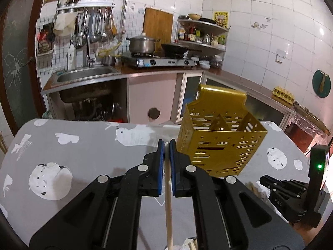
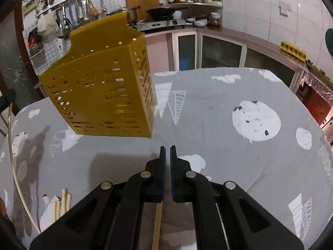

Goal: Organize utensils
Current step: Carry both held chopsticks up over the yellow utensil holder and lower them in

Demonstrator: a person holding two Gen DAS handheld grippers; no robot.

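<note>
Left gripper [image 1: 167,145] clamped on pale wooden utensil handle [image 1: 168,198], handle running back under jaws; right gripper [image 2: 167,151] narrow, thin wooden chopstick [image 2: 157,223] pinched at rear of pads; yellow perforated utensil holder [image 1: 218,137] upright on grey patterned tablecloth [image 1: 83,156], just right of left gripper; loose chopsticks [image 2: 61,204] lying on cloth near holder.
</note>
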